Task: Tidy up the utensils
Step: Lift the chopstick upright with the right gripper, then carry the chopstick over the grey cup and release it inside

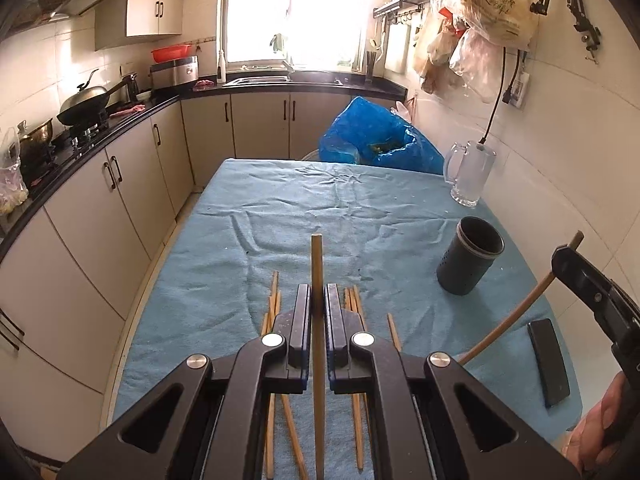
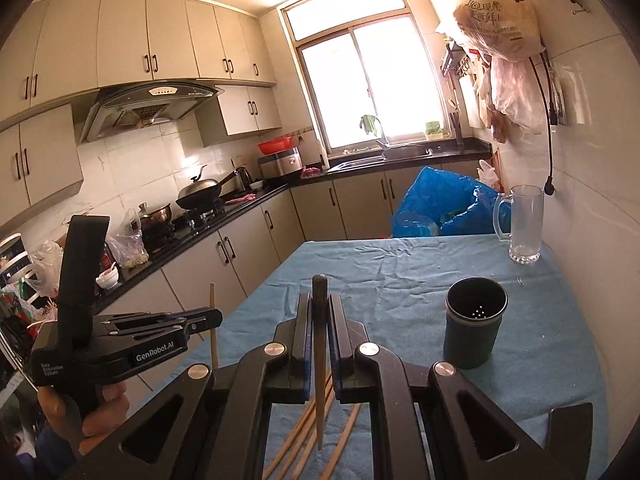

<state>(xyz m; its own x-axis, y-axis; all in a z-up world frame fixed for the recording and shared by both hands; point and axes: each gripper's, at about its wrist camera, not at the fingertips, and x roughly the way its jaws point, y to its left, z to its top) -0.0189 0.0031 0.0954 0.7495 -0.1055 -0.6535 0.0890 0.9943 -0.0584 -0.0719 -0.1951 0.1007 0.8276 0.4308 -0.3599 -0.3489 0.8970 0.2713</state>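
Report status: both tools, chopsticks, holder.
Left tool shut on one chopstick; right tool shut on another. Spare chopsticks on cloth. Holder upright, empty, path unobstructed.

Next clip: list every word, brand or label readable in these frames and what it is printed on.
"GenRobot.AI": side of the left gripper, right wrist view.
"Data Acquisition System": same gripper's body, small.
Chinese print on the hanging plastic bag: too blurred to read.
Range hood panel markings: too small.

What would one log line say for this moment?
left claw: shut on chopstick | right claw: shut on dark chopstick | holder: empty
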